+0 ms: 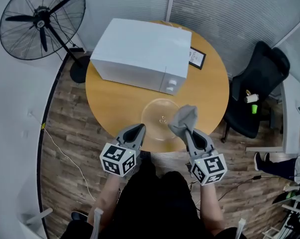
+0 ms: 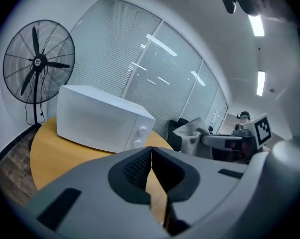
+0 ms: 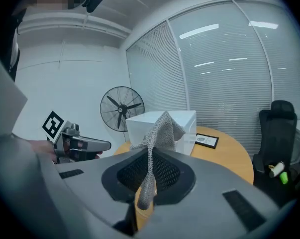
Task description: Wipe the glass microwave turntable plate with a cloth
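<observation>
both grippers hover at the near edge of the round table (image 1: 107,106). the plate (image 1: 157,108) lies flat on the wood just in front of them, between that near edge and the microwave (image 1: 140,54), which sits toward the far left edge.

the right gripper (image 1: 186,131) has its jaws clamped on the cloth (image 1: 184,116). it's a grey knitted rag pinched along a fold, with the bulk standing up past the tips and a short tail hanging below. the cloth sits over the right side of the plate, and i judge it isn't pressed on the glass yet.

the left gripper (image 1: 139,130) has its jaws fully together with nothing between them. its tips are close by the plate's left rim, but i cannot tell if they touch it.

the step in hand, i'd say, is bringing the cloth down for the first wipe. to do it well, tip the right gripper down so the loose bunch of cloth meets the glass, not the hard jaw tips.

clear glass on smooth wood looks likely to slide or spin. so the closed left gripper should rest on the left rim and pin the plate before any push.

then sweep in arcs from the centre out to the rim with light pressure. work away from the near edge so the plate doesn't go off the table. hold that pinch firm, because a thin fold like this could slip out.
</observation>
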`<state>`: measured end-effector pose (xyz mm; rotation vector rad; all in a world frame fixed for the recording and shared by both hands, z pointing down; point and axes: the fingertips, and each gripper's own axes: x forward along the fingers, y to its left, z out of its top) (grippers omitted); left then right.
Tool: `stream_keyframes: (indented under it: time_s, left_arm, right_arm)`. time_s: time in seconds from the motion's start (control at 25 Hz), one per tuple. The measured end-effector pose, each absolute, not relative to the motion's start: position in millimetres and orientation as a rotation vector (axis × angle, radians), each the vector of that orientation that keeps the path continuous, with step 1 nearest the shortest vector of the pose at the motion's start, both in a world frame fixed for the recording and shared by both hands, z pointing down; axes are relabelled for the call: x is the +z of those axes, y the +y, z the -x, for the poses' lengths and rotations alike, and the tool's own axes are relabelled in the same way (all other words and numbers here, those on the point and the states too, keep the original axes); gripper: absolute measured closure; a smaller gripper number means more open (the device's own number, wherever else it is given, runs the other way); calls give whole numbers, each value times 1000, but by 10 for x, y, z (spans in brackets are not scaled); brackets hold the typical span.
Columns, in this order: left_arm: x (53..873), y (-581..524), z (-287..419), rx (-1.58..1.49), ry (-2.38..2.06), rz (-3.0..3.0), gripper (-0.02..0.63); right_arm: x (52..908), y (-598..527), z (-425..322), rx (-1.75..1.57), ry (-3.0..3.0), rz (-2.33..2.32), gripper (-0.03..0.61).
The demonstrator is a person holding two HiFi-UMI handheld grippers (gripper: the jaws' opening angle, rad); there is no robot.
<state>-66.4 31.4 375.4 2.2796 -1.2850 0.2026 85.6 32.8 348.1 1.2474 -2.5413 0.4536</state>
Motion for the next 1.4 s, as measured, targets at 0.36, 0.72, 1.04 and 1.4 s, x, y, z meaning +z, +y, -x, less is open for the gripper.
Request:
stream_keyframes:
  time_s: [0.36,0.72,1.04,1.4]
  left_arm:
    - [4332,131,832,289,-1212,-2185,620]
    - [4981,96,843,368,-1148,-2058,594]
    - [5549,66,907,330,-1112,-1895,554]
    - [6084,149,898,277,-1060,-1752,515]
  right_arm:
    - [3878,254,-743,530,-2455,-1251,557]
    - [4270,169,-734,539,-2402,-1206,557]
    - [4696,145,-662,542,-2348,-1140,557]
    - [5003,194,-592,585,-2336,-1114,557]
